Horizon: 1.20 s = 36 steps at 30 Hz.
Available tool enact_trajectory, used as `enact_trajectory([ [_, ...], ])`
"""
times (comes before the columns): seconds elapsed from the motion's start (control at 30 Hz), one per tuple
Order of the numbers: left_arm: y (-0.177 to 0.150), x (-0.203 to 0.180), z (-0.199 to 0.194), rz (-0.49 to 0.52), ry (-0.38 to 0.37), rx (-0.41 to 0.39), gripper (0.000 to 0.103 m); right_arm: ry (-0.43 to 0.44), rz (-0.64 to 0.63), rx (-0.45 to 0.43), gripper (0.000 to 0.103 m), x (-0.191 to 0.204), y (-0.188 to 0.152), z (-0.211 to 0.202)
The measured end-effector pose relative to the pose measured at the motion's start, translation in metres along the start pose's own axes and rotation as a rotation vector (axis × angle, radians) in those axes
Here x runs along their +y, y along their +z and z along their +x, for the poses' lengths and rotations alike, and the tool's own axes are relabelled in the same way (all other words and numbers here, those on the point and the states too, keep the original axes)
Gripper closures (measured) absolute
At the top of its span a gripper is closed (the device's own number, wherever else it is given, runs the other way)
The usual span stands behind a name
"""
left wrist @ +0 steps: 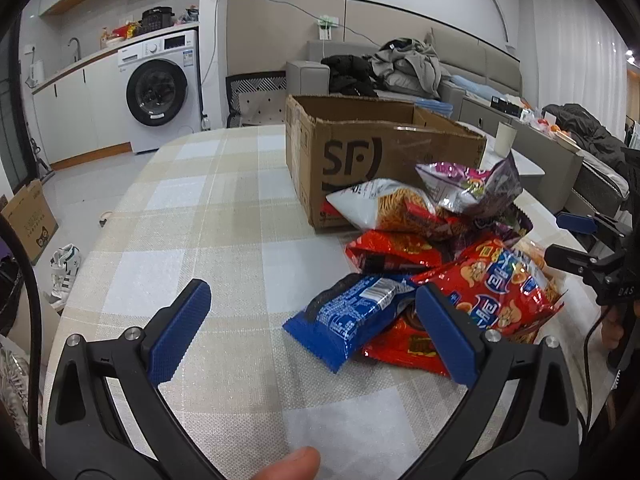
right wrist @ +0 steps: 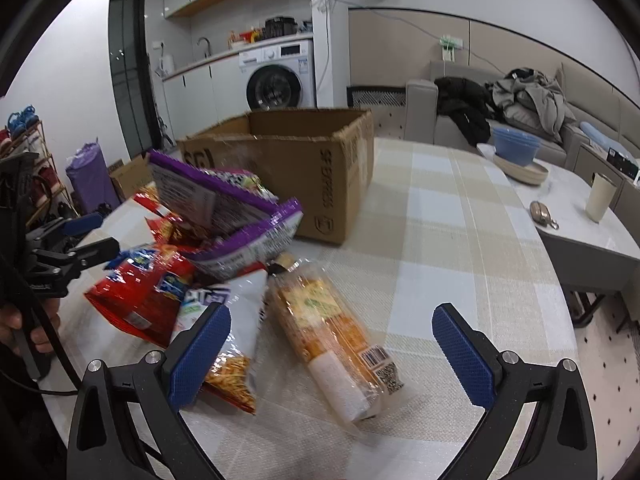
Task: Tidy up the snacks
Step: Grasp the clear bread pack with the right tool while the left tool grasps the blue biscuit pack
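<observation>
Lying between open right gripper fingers: orange snack pack.

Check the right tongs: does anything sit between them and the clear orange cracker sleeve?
Nothing visible does. The right tongs are open, and the cracker sleeve lies on the tablecloth directly between the fingers; the white noodle-snack bag only crowds the left finger.

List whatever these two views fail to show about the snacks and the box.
- Inside of the cardboard box: hidden by its own walls in both wrist views.
- Bottom red packet: left wrist view, covered by the blue packet and a finger of the left tool.
- Purple bags: right wrist view, print blurred.
- White noodle bag: right wrist view, partly behind the right tool.
</observation>
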<state>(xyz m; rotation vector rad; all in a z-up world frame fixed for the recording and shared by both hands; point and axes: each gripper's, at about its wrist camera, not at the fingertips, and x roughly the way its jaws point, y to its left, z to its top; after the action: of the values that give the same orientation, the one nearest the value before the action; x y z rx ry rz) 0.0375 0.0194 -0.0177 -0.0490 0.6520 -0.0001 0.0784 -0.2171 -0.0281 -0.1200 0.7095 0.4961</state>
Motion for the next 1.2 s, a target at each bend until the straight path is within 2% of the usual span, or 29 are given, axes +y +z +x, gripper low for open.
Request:
enact_trajectory([
  [0.27, 0.0, -0.008, 0.025, 0.043, 0.005, 0.095, 0.001, 0.011, 0.043, 0.136, 0.0, -0.016, -0.007, 0.027],
  [0.47, 0.003, 0.0, 0.044, 0.02, -0.034, 0.141, 0.001, 0.043, 0.039, 0.165, 0.002, -0.021, -0.008, 0.034],
  [0.63, 0.006, 0.004, 0.061, 0.04, -0.076, 0.169, 0.005, 0.055, 0.003, 0.19, 0.011, -0.022, -0.006, 0.039],
  [0.7, 0.007, 0.005, 0.07, 0.055, -0.091, 0.183, 0.006, 0.056, -0.007, 0.208, 0.021, -0.021, -0.006, 0.04],
  [0.77, 0.011, 0.007, 0.075, 0.053, -0.104, 0.196, 0.007, 0.059, -0.011, 0.218, 0.025, -0.021, -0.007, 0.044],
  [0.93, 0.017, 0.015, 0.088, 0.044, -0.146, 0.209, 0.008, 0.073, -0.026, 0.211, 0.034, -0.018, -0.008, 0.045],
  [1.13, 0.024, 0.027, 0.109, -0.006, -0.235, 0.239, 0.016, 0.083, -0.041, 0.2, 0.053, -0.016, -0.007, 0.046],
  [1.2, 0.025, 0.029, 0.115, -0.021, -0.249, 0.249, 0.016, 0.084, -0.044, 0.196, 0.063, -0.014, -0.008, 0.043],
])
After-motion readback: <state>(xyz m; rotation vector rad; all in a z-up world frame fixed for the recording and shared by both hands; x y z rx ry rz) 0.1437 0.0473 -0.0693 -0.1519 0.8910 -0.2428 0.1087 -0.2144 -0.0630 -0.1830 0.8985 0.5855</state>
